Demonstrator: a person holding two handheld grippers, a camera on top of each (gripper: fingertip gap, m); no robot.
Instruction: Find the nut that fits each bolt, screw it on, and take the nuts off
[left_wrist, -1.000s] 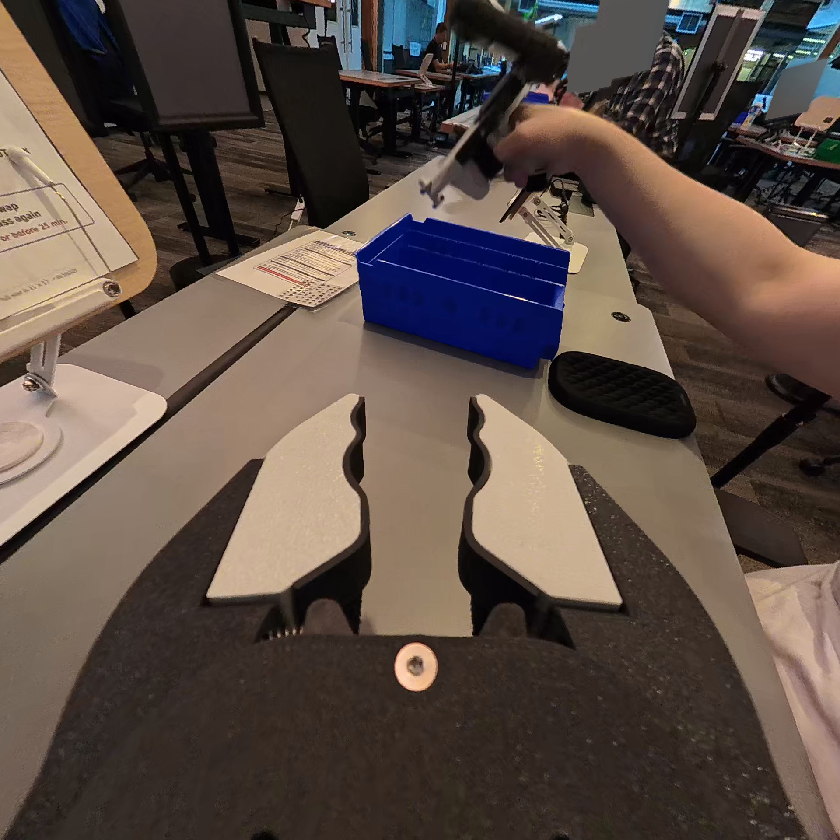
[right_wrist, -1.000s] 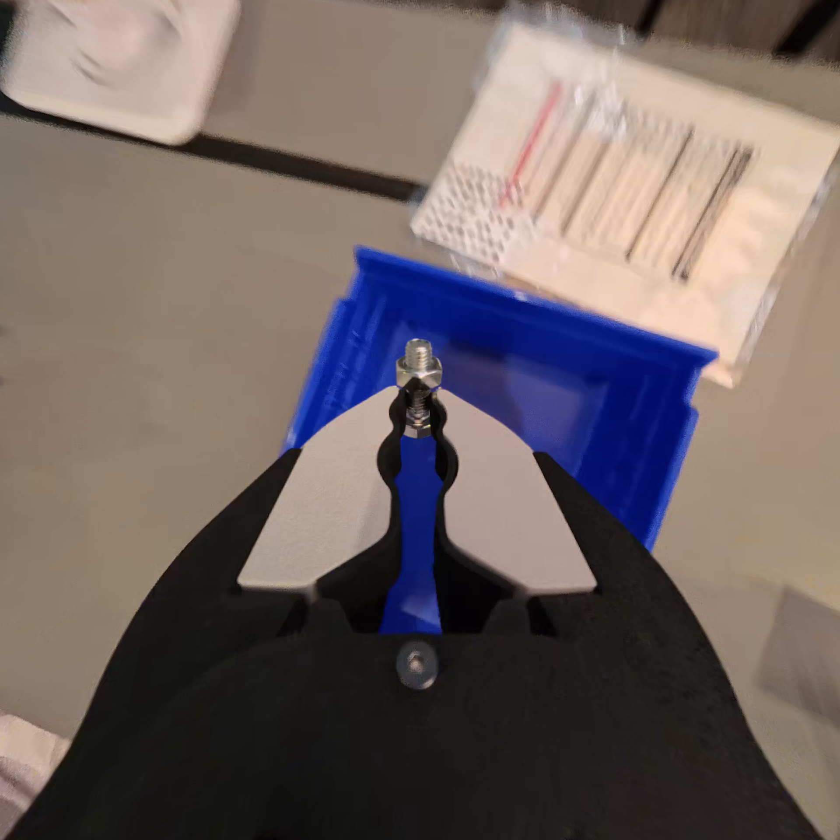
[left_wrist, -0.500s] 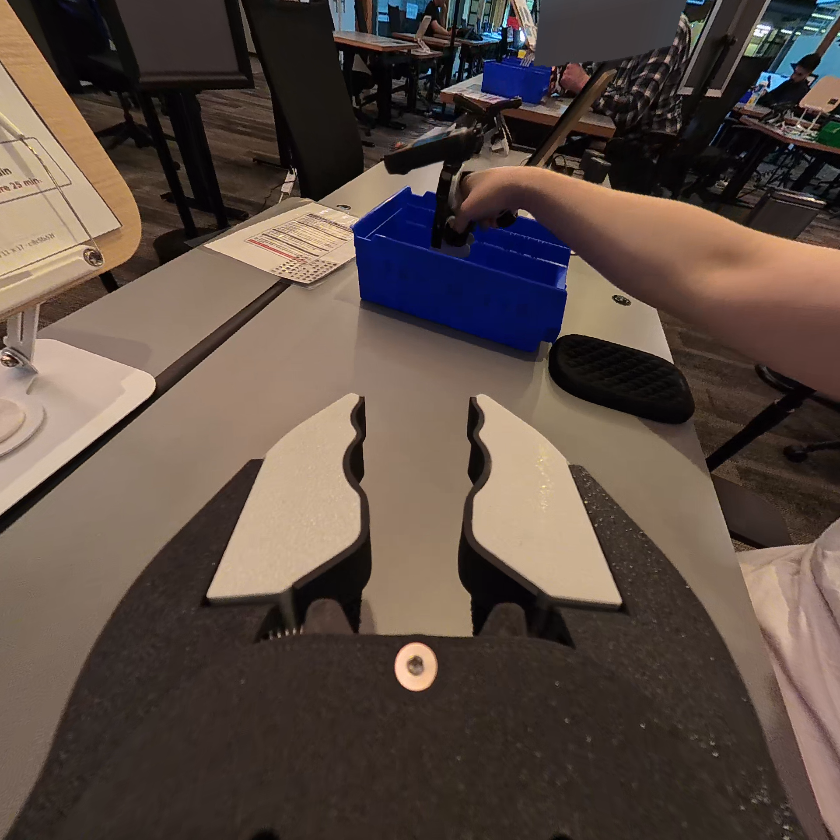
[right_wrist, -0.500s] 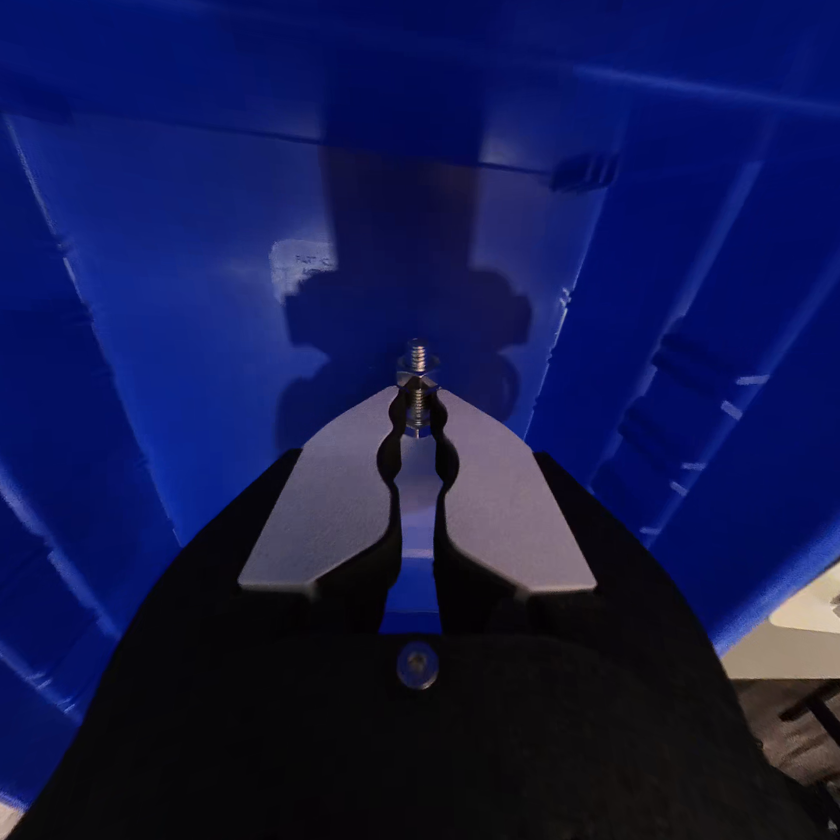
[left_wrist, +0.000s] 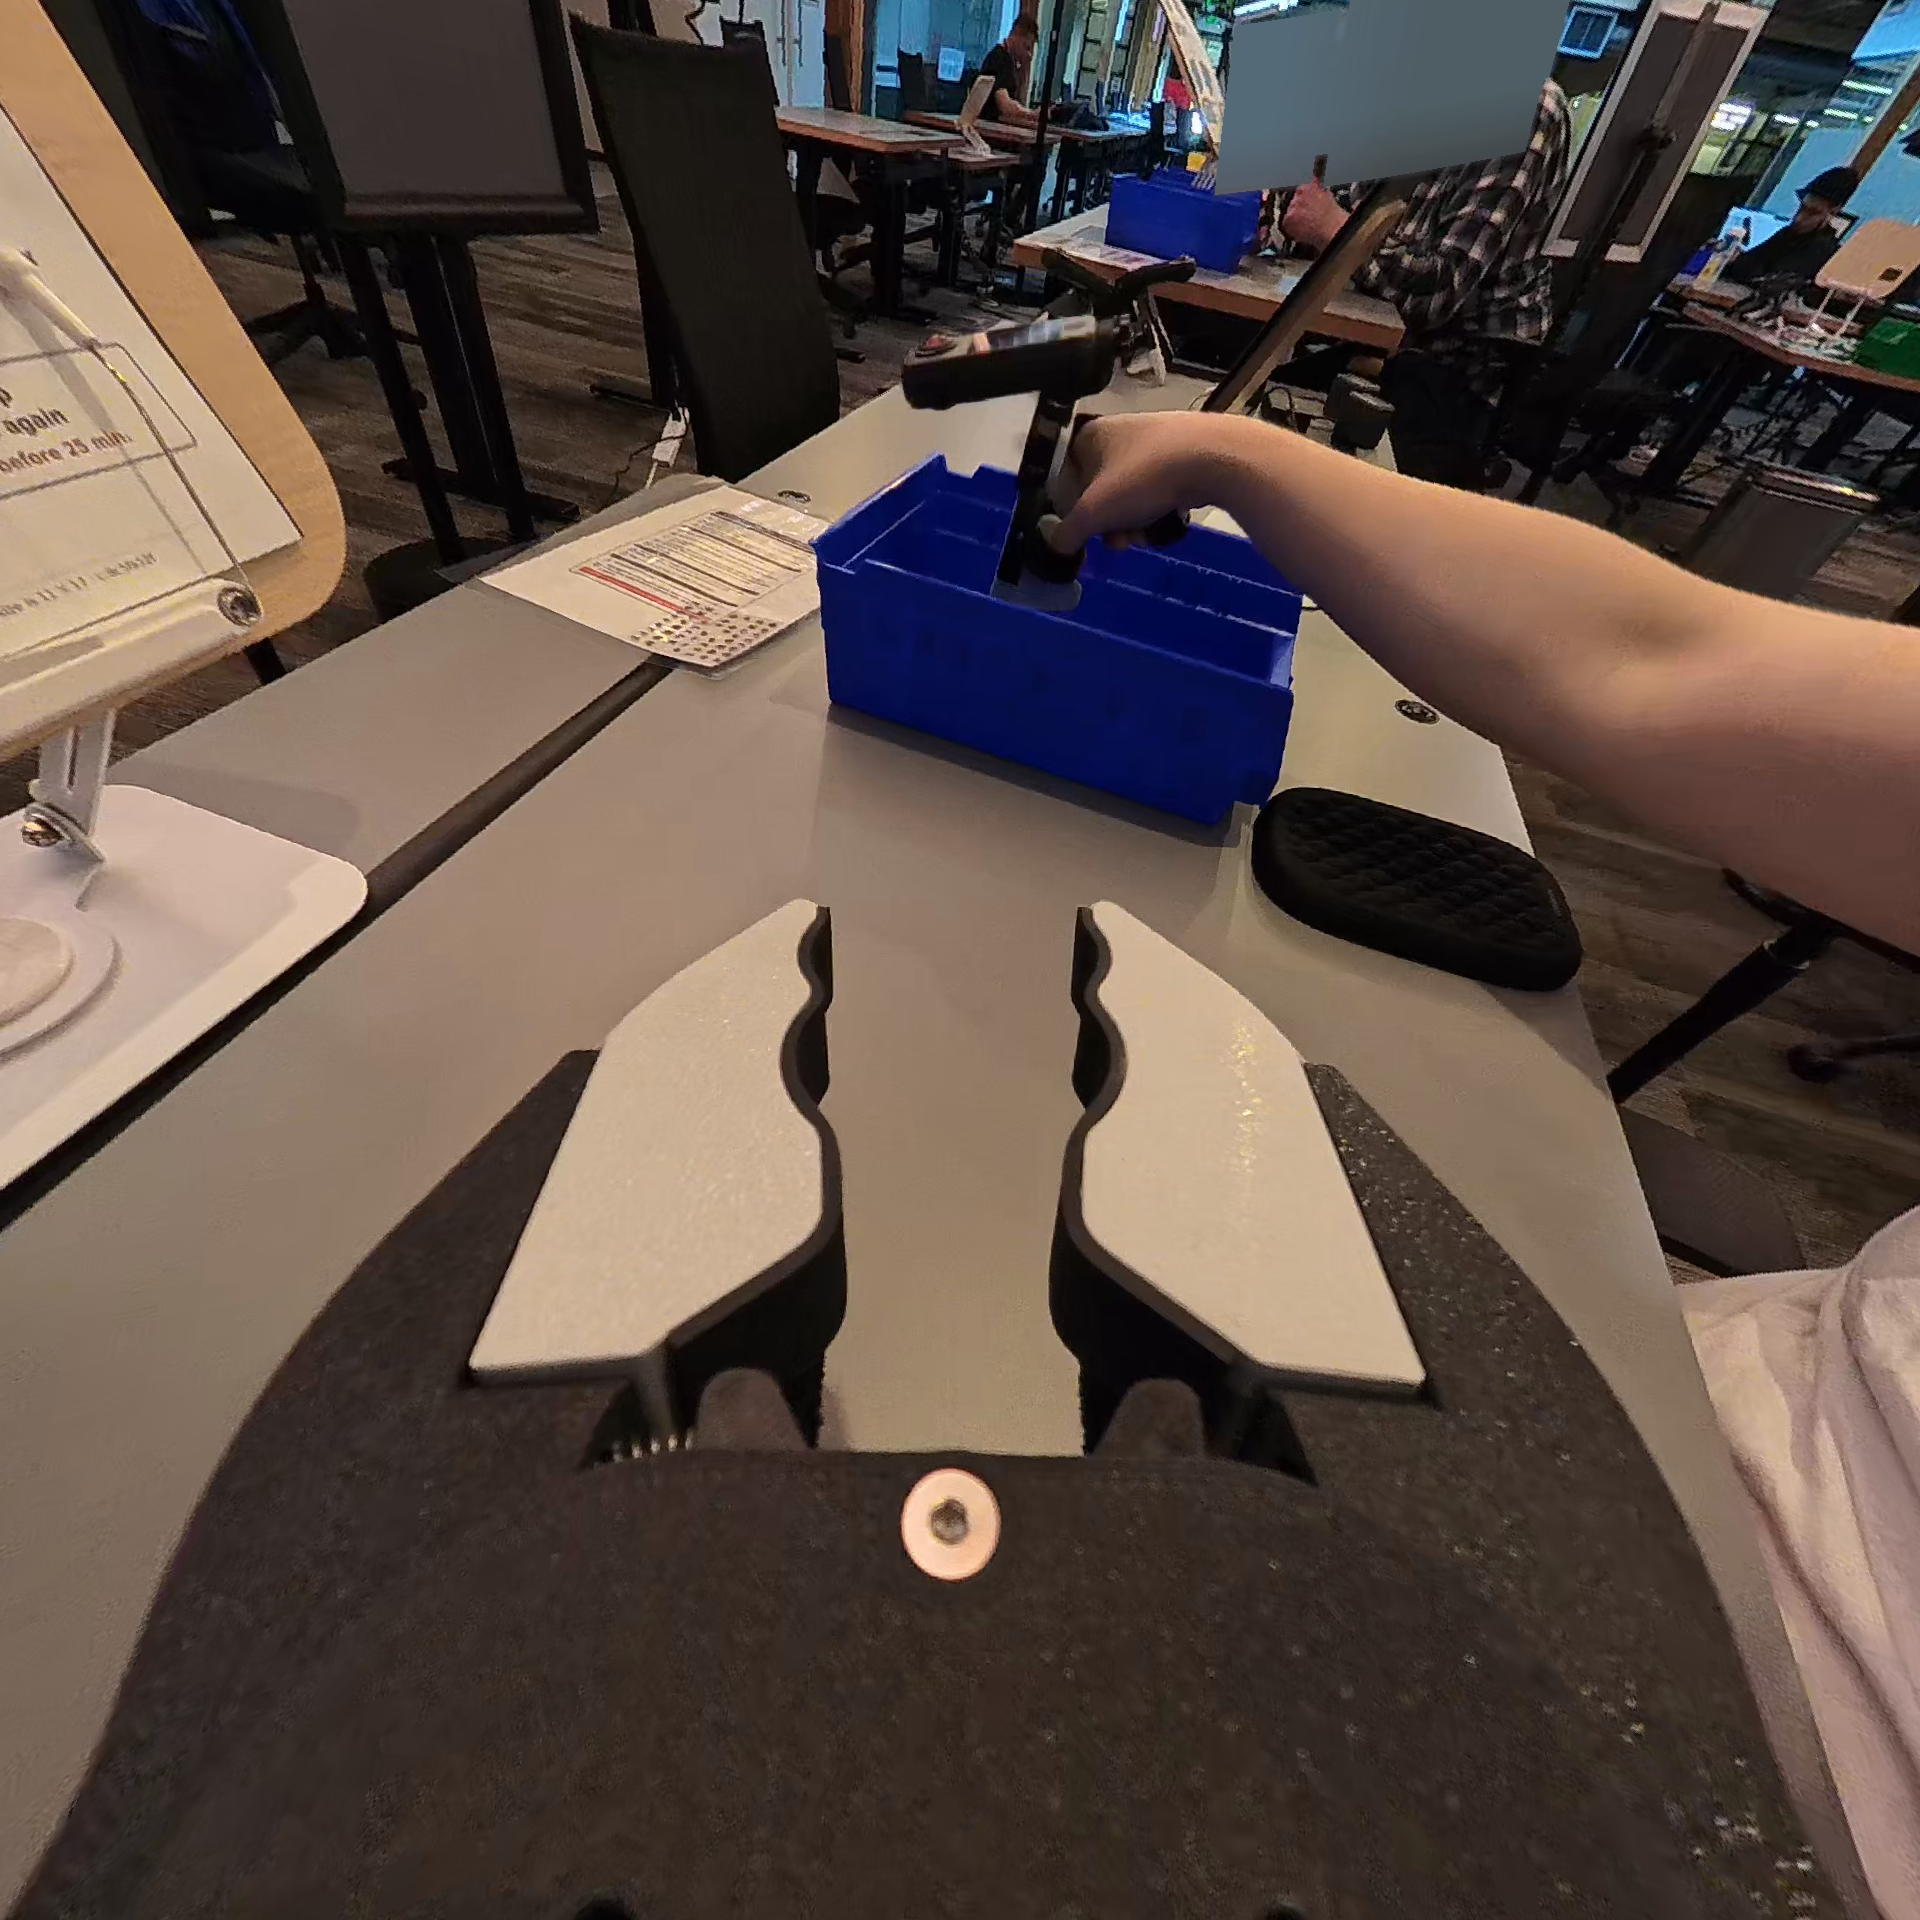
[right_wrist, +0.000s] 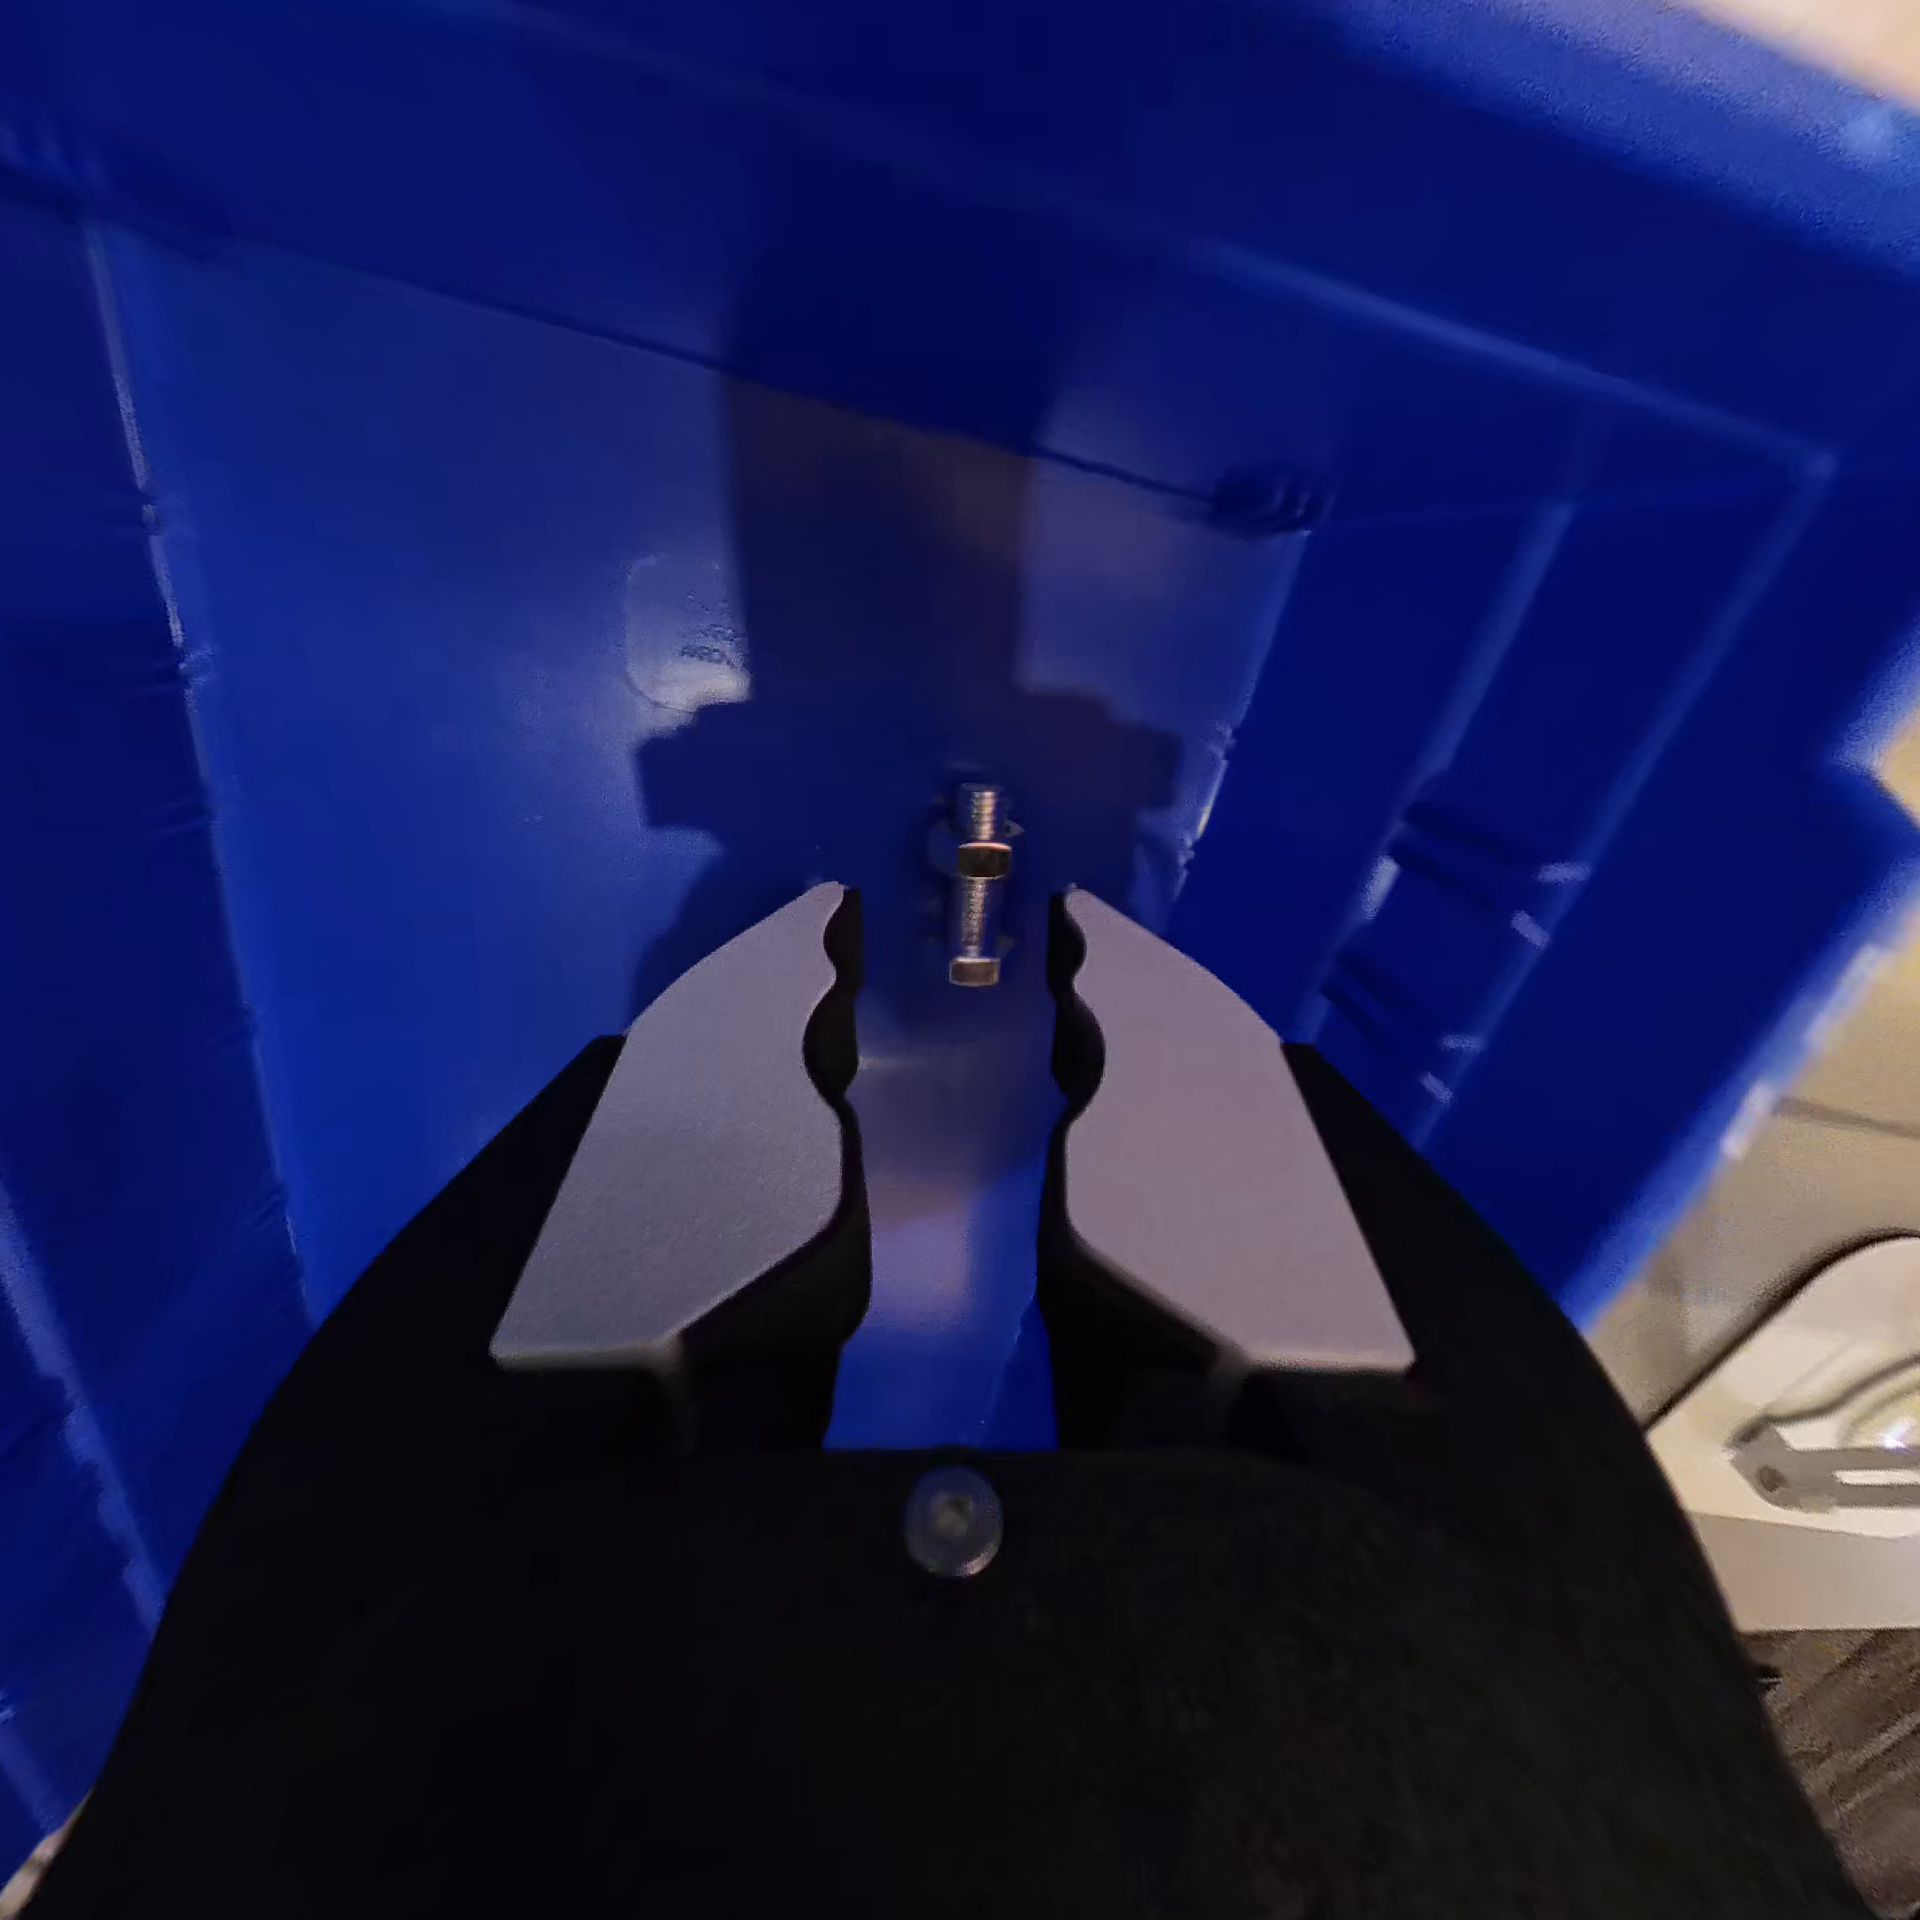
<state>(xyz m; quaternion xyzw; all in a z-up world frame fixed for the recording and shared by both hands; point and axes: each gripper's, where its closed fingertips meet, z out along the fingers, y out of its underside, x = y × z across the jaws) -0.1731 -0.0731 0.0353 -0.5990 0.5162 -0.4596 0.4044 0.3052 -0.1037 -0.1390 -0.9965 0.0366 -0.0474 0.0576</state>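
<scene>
My right gripper (right_wrist: 954, 906) is open inside the blue bin (right_wrist: 416, 520), pointing down at its floor. A small silver bolt (right_wrist: 975, 914) with a nut (right_wrist: 985, 860) screwed on it lies on the bin floor between and just past my fingertips, with a clear gap to each pad. In the left wrist view the right gripper's body (left_wrist: 1039, 520) reaches down into the blue bin (left_wrist: 1049, 686), held by a hand. My left gripper (left_wrist: 951, 920) is open and empty, low over the grey table (left_wrist: 727, 883), well short of the bin.
A black padded rest (left_wrist: 1413, 883) lies right of the bin. A laminated sheet (left_wrist: 696, 582) lies left of it. A white stand base (left_wrist: 156, 925) with a wooden board is at the left. The table's right edge is close; chairs and other desks stand behind. My right fingertips sit around 50 cm from my left ones.
My right gripper carried the bolt with its nut down into the bin, then opened; the bolt left the grasp and now lies on the bin floor. The left gripper stayed open and still.
</scene>
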